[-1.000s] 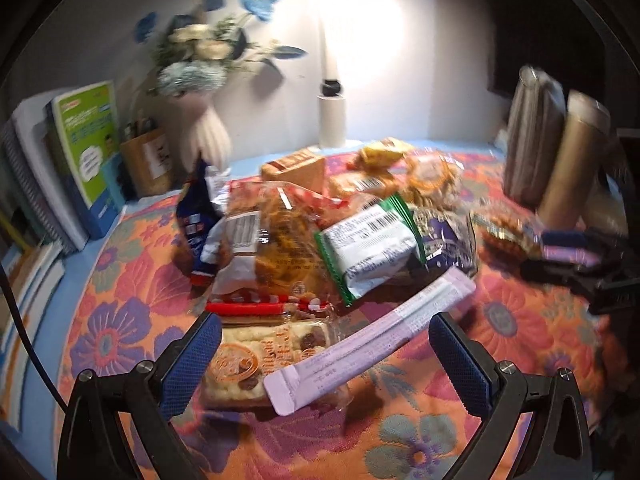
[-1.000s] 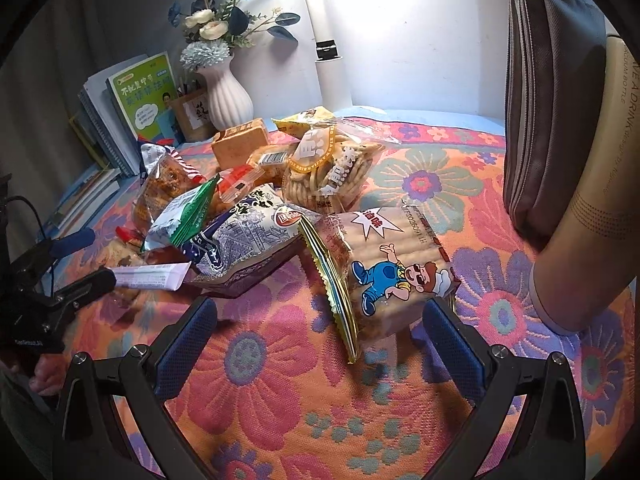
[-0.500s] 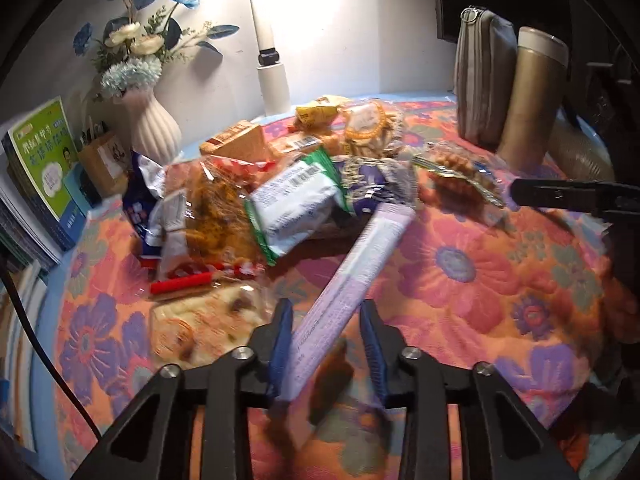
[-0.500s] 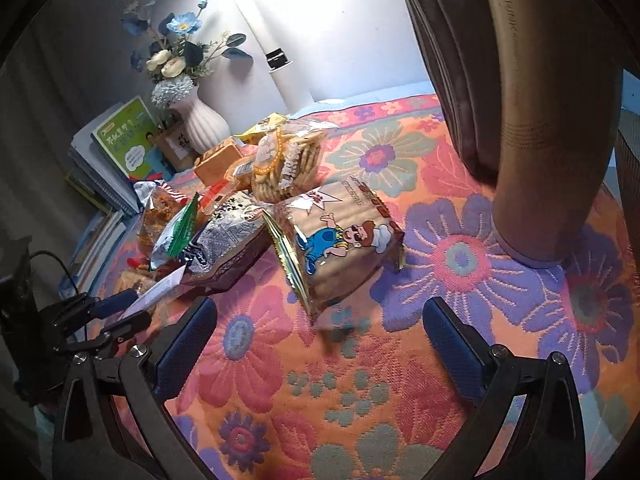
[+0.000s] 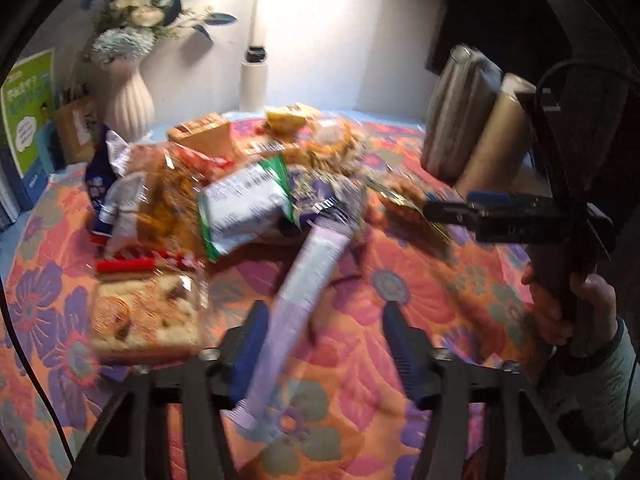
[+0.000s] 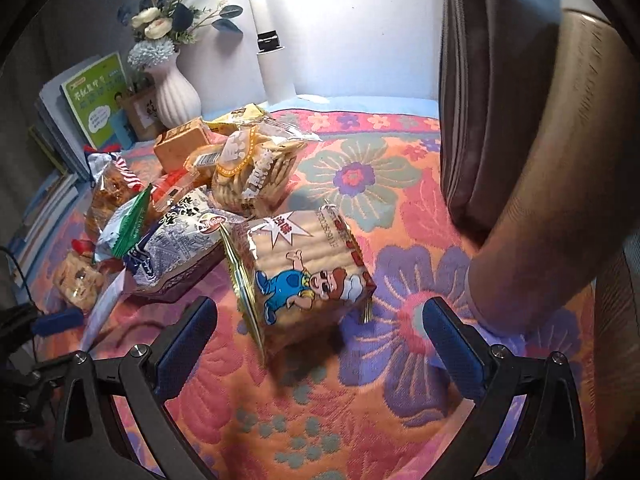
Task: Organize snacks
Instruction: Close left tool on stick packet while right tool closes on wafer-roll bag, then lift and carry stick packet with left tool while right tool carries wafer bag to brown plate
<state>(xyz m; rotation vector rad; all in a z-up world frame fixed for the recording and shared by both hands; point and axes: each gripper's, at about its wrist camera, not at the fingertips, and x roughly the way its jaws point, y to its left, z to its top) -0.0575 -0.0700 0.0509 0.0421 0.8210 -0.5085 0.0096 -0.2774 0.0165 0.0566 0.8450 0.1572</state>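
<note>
— Since a moment ago the left gripper (image 5: pixel 324 344) clamped down on the long lilac packet (image 5: pixel 304 304), dragged it out from the pile toward the near edge of the flowered cloth (image 5: pixel 432 280), and its jaws have just been opening again.

— So is it holding the packet?

— I think not. The packet lies between the jaws, against the left pad, with a clear gap on the other side; the picture is smeared, so I would not swear to it.

— And the other hand?

— The right gripper (image 6: pixel 320 340) stands wide apart and empty, straddling the biscuit bag with the cartoon boy (image 6: pixel 304 276), which sits just off the pile toward the right edge, near the tan tube (image 6: pixel 560 184).

— Which step, then?

— Pulling single snacks free of the heap, I'd say; most are still jumbled mid-cloth. Next the left should let the packet settle and back off, while the right closes across the bag's narrow sides, gently, since biscuits crush.
</note>
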